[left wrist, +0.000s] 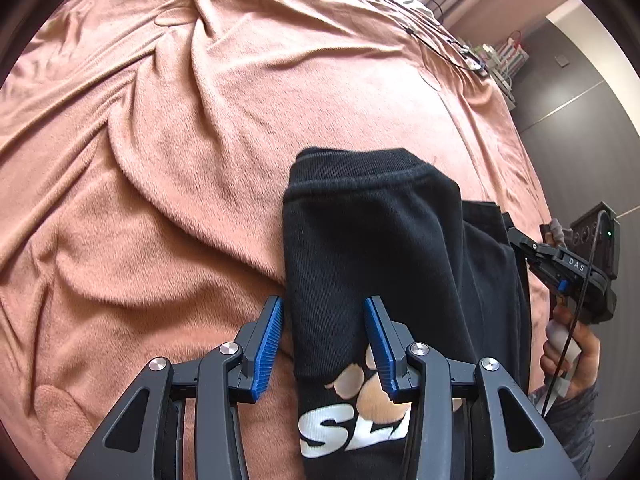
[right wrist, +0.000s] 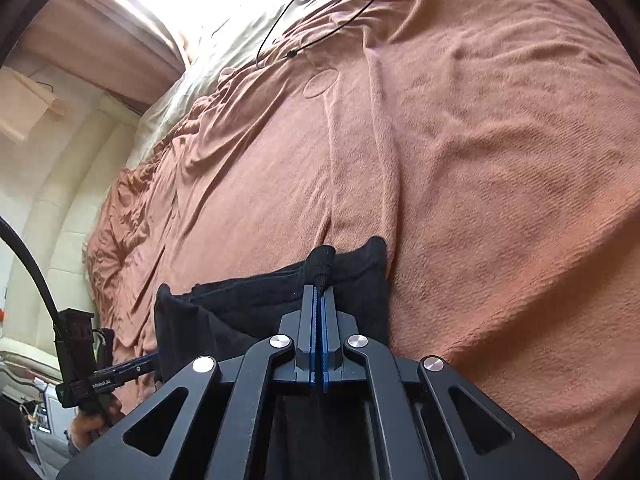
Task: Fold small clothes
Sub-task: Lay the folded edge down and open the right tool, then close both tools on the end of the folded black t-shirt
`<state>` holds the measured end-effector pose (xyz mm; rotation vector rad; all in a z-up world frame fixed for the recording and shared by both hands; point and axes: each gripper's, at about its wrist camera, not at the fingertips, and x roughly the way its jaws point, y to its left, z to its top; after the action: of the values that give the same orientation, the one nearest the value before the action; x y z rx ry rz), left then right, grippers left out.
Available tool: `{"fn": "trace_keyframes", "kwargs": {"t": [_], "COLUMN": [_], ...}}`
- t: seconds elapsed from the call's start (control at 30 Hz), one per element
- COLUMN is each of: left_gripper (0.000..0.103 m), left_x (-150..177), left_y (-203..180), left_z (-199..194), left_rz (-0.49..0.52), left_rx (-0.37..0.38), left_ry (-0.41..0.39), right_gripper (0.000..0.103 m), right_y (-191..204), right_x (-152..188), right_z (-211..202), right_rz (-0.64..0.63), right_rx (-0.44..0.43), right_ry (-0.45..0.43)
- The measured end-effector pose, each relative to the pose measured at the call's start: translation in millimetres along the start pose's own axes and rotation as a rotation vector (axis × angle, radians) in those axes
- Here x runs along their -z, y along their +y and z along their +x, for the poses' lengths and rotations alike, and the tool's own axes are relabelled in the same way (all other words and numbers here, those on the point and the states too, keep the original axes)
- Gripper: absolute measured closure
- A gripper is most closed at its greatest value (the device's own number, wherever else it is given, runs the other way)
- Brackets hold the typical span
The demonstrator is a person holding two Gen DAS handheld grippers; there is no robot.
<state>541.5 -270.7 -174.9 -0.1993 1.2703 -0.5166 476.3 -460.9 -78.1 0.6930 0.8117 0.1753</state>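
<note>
Black knit fabric, a small garment (left wrist: 384, 248) bearing a white lettered print and a paw motif, lies on the pink fleece blanket (left wrist: 160, 160) that covers the bed. In the left wrist view the garment runs lengthwise away from the camera, its ribbed hem at the far end and the printed area at the near end, so its long axis is roughly in line with the left gripper (left wrist: 324, 344). The left gripper's jaws stand partly open: the left blue pad sits at the garment's left edge and the right pad over the cloth, with a strip of fabric between them, and the frames do not show either pad pressing on it. The right gripper (right wrist: 319, 300) is fully closed, its blue pads meeting with a pinch of black cloth at their tips; a tuft of fabric protrudes just past them, which indicates a grip on the garment's right-hand edge. In the left wrist view the same tool appears at the far right of the garment, held by a person's hand (left wrist: 568, 356). Both grippers are therefore at the garment, on opposite long edges, the right one nearer the side layers. The step in hand appears to be a fold across the width. The coming move likely requires carrying the held right edge toward the left gripper, across the long axis, while the left side remains anchored. A dark cable (right wrist: 304, 12) lies well apart near the head of the bed.
</note>
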Motion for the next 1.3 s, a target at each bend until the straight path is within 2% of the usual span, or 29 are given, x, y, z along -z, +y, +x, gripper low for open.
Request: {"fn": "trace_keyframes", "kwargs": {"t": [0.1,0.3,0.37,0.4,0.43,0.5,0.63,0.77,0.9,1.0,1.03,1.2,1.3], "left_gripper": [0.059,0.059,0.059,0.059,0.058,0.058,0.058,0.058,0.058,0.058,0.058,0.058,0.058], "left_x": [-3,-5,-5,-4,-3,-2,-1,1,0,-2,-3,-9,-12], "left_y": [1,3,5,6,8,11,19,22,23,25,25,27,26], "left_z": [0,4,2,0,-2,-4,-5,-5,-3,1,2,7,9], "left_rz": [-0.001,-0.010,-0.019,-0.020,-0.020,-0.030,-0.048,-0.060,-0.062,-0.070,-0.071,-0.081,-0.083], "left_rx": [-0.005,-0.012,-0.004,0.003,0.013,0.028,0.038,0.056,0.068,0.086,0.095,0.137,0.149], "left_ry": [-0.006,-0.013,-0.013,-0.013,-0.013,-0.010,-0.006,0.002,0.011,0.013,0.012,0.005,0.002], "right_gripper": [0.103,0.103,0.099,0.087,0.065,0.039,0.039,0.039,0.039,0.048,0.048,0.048,0.057], "right_y": [2,1,-3,-4,-4,-9,-19,-25,-37,-43,-42,-37,-34], "right_x": [6,16,17,16,17,19,20,20,14,15,16,11,2], "right_z": [-6,-6,-14,-16,-20,-32,-33,-18,-10,-4,-2,12,24], "right_rz": [-0.016,0.005,0.006,0.003,0.002,-0.002,-0.006,-0.007,0.037,0.046,0.035,0.003,-0.007], "right_rx": [0.071,0.045,0.029,0.022,0.018,0.010,-0.023,-0.078,-0.201,-0.316,-0.333,-0.345,-0.338], "right_ry": [-0.026,0.011,0.026,0.025,0.022,-0.001,0.036,0.113,0.150,0.198,0.214,0.251,0.252]}}
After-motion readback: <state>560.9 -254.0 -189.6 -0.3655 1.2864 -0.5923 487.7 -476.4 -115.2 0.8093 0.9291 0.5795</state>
